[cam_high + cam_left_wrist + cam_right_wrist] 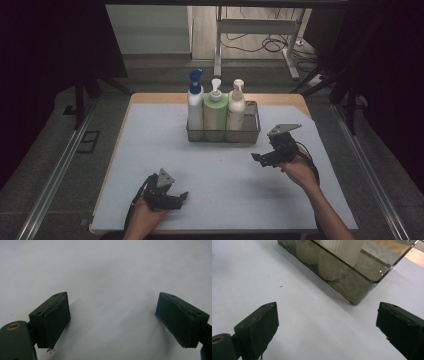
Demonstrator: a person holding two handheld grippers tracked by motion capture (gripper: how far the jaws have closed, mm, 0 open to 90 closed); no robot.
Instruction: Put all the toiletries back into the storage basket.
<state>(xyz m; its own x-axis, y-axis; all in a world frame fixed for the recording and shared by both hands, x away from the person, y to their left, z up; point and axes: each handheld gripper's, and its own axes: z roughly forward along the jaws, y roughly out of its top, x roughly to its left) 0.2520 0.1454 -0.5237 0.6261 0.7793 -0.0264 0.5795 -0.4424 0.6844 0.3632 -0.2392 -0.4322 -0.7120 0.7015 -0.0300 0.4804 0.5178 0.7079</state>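
Grey mat (220, 170) w/ wire basket (223, 131) at rear centre, 3 pump bottles (216, 107) inside. Right gripper (262, 158) near basket's front-right corner, jaws apart. Left gripper (181, 197) well apart from basket, front-left, jaws apart too

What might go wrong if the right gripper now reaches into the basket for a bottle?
The three pump bottles stand tight together: white one with blue top, green and cream. Gripping one may tip its neighbour. The right gripper, jaws open, is close to the basket, so a low approach may hit its wall and push it across the mat.
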